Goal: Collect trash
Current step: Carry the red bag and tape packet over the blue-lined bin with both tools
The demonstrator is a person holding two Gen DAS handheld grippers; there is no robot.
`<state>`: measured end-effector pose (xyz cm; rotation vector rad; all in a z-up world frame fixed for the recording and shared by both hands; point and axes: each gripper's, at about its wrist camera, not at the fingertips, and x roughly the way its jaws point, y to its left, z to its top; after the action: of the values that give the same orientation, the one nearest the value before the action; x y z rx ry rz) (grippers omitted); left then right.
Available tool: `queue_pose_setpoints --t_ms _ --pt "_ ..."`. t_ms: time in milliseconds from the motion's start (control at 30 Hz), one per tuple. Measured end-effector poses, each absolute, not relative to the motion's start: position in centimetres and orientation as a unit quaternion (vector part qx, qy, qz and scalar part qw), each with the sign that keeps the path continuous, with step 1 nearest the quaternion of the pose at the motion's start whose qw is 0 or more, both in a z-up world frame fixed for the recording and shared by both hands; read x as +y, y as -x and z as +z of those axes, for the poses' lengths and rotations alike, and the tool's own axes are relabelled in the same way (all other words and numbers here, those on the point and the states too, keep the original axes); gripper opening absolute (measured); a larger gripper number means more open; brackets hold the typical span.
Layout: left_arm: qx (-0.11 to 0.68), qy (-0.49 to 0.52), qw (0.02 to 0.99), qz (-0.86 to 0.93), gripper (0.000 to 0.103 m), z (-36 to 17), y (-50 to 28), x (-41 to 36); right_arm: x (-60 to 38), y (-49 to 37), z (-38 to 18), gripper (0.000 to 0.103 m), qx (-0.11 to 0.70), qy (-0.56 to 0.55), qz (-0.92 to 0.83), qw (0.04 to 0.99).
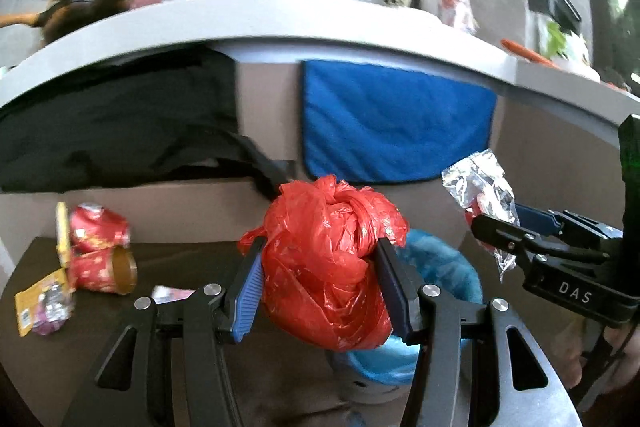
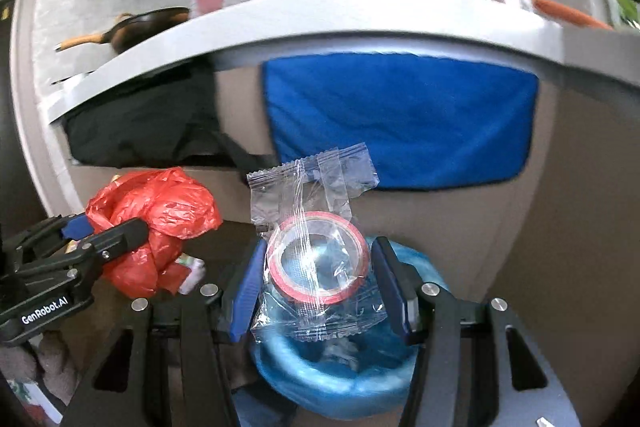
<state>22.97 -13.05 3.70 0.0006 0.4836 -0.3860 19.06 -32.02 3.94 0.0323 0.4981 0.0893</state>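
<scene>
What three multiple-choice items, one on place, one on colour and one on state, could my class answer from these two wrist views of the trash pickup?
1. Where is the bin with the blue liner?
A. Below and ahead of the right gripper
B. Up on the grey counter
C. Beside the frying pan

2. What colour is the crumpled plastic bag?
A. Green
B. Red
C. White

3. What is the state of the left gripper?
A. Open and empty
B. Shut on the crumpled plastic bag
C. Shut on a paper cup

Key:
1 A, the blue rim shows beneath the clear wrapper with a red tape roll in the right wrist view.
2 B, it is red in both views.
3 B, its two fingers press on the bag's sides, while the red paper cups lie on the dark surface.
</scene>
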Motion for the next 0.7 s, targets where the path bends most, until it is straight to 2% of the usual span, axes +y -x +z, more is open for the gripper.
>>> queue_pose_setpoints --t_ms 233,700 --pt "0.266 -0.009 0.939 -0.216 0.054 1.9 -25.4 -17.0 -35.5 -19.9 2.1 0.051 0.26 -0.042 0.021 0.964" --pt "0.323 0.011 0.917 -0.235 0.054 -1.8 -29.9 -18.6 -37.5 -22.8 -1.2 0.051 0.29 -0.074 0.018 0.954"
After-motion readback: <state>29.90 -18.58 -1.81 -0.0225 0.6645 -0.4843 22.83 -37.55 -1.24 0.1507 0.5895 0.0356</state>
